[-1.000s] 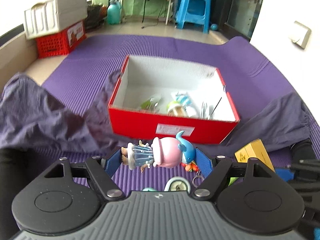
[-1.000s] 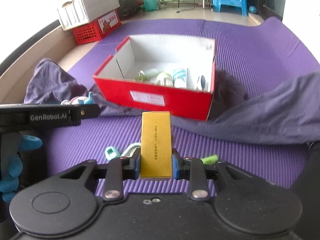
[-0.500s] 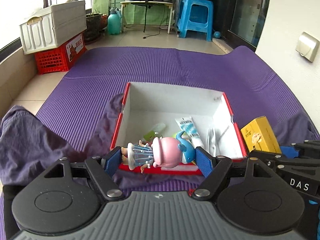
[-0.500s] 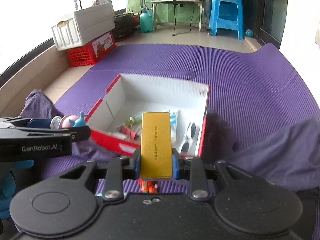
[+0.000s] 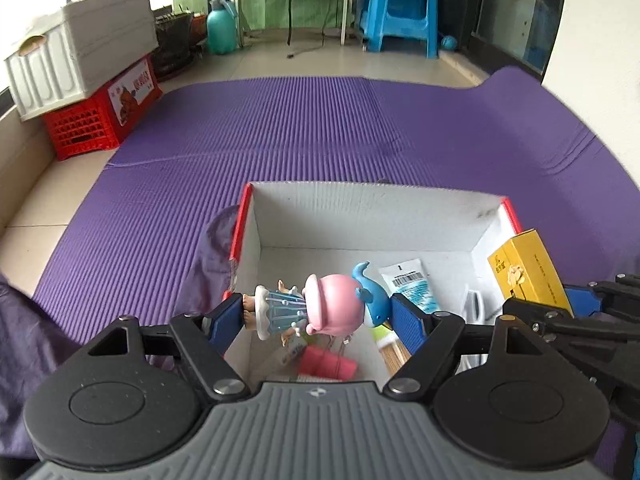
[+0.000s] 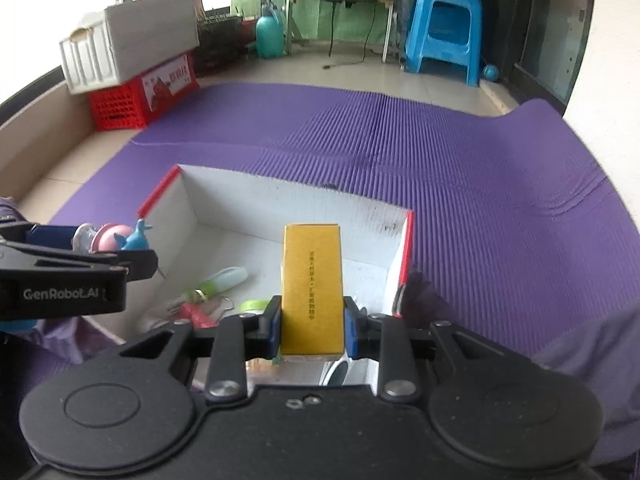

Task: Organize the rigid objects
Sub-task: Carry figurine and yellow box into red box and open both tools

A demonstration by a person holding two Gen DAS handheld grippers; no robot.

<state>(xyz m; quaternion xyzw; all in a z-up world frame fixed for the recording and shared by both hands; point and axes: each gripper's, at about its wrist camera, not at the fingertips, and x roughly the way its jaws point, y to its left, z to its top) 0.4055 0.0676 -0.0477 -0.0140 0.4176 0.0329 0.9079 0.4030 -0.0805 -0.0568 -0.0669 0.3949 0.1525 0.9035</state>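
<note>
Left gripper (image 5: 318, 316): fingers clamped end to end on a doll (image 5: 316, 310) lying sideways at lower centre of the left view, held over the box (image 5: 372, 204), apparently for dropping in. Right gripper (image 6: 311, 326): fingers clamped on the sides of a yellow carton (image 6: 312, 280), lower centre of the right view, likewise above the box. Box, red outside and white inside, on the purple mat (image 5: 280, 128): holds a tube (image 5: 412, 286), a pink item (image 5: 326, 364) and small green pieces (image 6: 216, 284); the rest cannot be made out.
</note>
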